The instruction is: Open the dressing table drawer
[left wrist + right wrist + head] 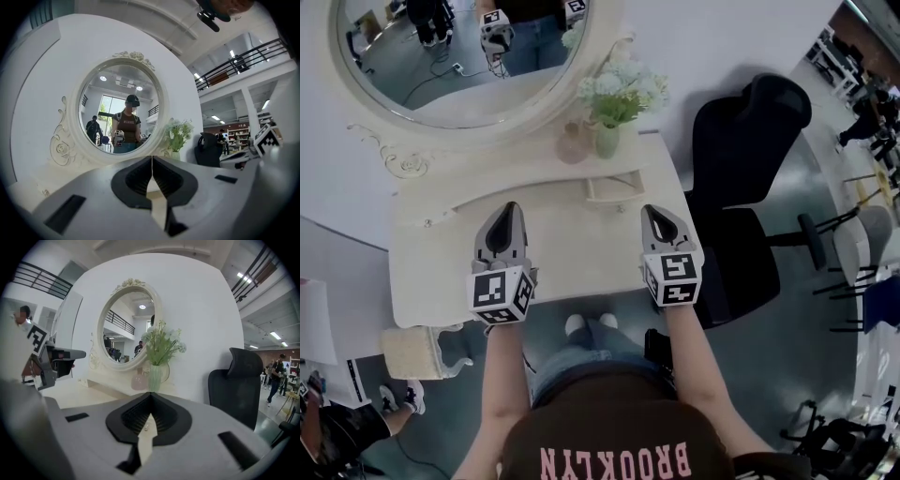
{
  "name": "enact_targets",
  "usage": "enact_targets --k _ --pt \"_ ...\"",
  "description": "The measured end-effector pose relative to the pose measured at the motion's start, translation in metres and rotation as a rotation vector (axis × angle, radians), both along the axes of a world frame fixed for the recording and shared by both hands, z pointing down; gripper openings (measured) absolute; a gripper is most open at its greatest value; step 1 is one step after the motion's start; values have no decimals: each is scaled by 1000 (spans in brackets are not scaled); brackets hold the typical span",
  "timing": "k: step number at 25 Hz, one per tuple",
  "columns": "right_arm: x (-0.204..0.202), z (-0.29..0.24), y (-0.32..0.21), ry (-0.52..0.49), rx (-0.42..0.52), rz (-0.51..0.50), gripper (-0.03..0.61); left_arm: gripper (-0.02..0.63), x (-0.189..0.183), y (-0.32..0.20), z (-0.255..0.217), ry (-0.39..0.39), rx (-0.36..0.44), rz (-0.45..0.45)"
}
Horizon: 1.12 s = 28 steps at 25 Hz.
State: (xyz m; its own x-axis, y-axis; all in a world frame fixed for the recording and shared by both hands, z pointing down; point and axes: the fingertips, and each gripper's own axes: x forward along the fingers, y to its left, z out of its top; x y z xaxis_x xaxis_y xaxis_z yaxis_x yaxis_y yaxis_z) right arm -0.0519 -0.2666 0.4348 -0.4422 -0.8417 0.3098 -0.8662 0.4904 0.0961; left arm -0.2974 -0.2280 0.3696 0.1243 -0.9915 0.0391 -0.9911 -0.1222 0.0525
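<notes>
The cream dressing table (572,253) stands below me with an oval mirror (459,56) behind it. A small drawer (609,190) in the raised back ledge seems to stick out a little, right of centre. My left gripper (511,208) hovers over the tabletop's left half, jaws shut and empty. My right gripper (653,212) hovers over the right half, just in front of the drawer and apart from it, also shut on nothing. In the left gripper view the jaws (152,157) meet before the mirror (122,112). In the right gripper view the shut tips (151,393) point towards the vase (155,376).
A green vase of pale flowers (614,103) and a pink bottle (574,142) stand on the back ledge above the drawer. A black office chair (741,187) is close to the table's right side. A cream stool (417,352) sits at the lower left.
</notes>
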Motion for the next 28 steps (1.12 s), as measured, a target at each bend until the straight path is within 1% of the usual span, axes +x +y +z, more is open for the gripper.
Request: enact_targets --k 4,8,12,16,20,22,28 --pt "7 -22 -5 -11 24 17 -2 6 6 -4 -17 -11 34 9" --pt "13 -48 -7 -36 81 24 -2 6 10 -8 -33 -37 69 20" --pt "24 -78 -6 -57 162 41 -2 6 16 -11 -54 -70 117 36" --pt "32 -119 -4 -62 278 46 -2 6 20 -12 -81 -91 177 41" --pt "39 -154 1 -54 376 43 -2 6 27 -10 -108 -101 201 40" --pt "41 -164 3 -54 407 42 -2 6 30 -10 -114 -102 217 42" --pt "45 -182 9 -56 461 34 -2 6 36 -11 -127 -114 239 51"
